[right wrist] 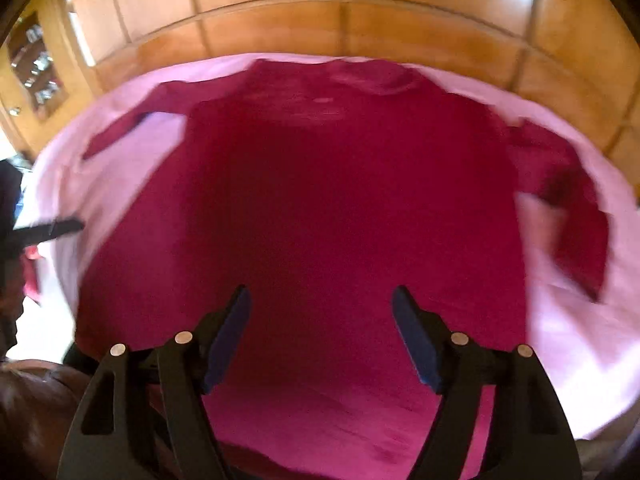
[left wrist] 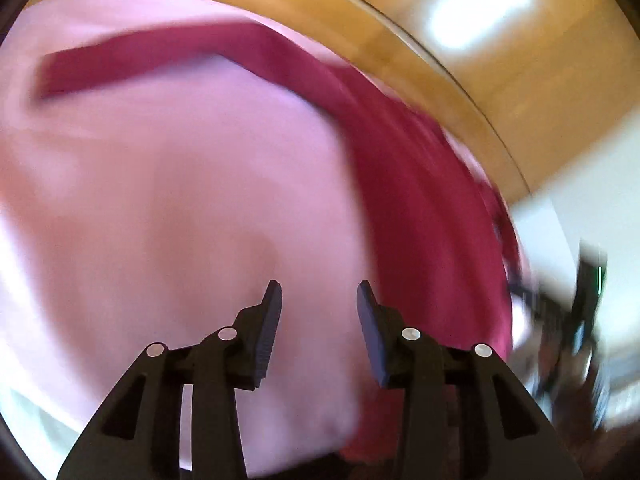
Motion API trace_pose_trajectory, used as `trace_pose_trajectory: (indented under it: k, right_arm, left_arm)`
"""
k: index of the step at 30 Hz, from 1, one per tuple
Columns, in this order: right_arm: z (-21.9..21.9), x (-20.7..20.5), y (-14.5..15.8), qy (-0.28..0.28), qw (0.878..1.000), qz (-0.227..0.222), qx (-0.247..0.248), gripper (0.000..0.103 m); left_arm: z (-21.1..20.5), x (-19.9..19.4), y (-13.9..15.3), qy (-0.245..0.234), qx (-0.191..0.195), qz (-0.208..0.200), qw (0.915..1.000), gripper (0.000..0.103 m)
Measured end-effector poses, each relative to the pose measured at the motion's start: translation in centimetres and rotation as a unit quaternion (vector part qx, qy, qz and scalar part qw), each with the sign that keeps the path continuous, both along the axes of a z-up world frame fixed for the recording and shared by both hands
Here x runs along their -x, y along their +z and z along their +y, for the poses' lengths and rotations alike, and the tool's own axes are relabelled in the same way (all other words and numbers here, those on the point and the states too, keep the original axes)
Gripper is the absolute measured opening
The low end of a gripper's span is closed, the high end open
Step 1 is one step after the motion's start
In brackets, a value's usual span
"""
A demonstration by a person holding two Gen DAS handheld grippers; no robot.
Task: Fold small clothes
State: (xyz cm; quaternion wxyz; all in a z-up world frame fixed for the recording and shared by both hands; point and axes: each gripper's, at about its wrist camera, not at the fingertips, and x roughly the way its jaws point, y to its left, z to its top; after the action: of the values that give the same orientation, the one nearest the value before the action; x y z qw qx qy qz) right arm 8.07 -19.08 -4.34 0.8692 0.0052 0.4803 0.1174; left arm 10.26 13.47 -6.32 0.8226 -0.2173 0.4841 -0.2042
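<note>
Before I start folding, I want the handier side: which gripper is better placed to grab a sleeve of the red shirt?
Probably left. The left gripper, open, hovers over the pink sheet near the outstretched sleeve. The right gripper, also open, is centred over the red shirt body.

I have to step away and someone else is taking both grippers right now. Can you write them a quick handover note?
Left gripper: open, empty, above the pink sheet, beside the shirt's left sleeve.
Right gripper: open, empty, over the lower body of the dark red long-sleeve shirt.
Shirt lies spread flat on the sheet, collar far from you; right sleeve is bent and rumpled.
Done: shirt laid out. Left: every fold, sleeves first probably.
</note>
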Motion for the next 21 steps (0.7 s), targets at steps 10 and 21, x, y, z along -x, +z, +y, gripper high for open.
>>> trace_pose_trajectory:
  k: [10,21]
  right_arm:
    - [4.8,-0.5,-3.1,0.029,0.999,0.026,-0.022,0.087]
    - [4.5,-0.2,-3.1,0.018,0.999,0.034,-0.021,0.093]
  left_arm:
    - [16.1,-7.9,0.6,0.283,-0.004,0.012,0.9591,0.056]
    - [15.2,-16.1,-2.3,0.267,-0.109,0.039,0.9568,0.004]
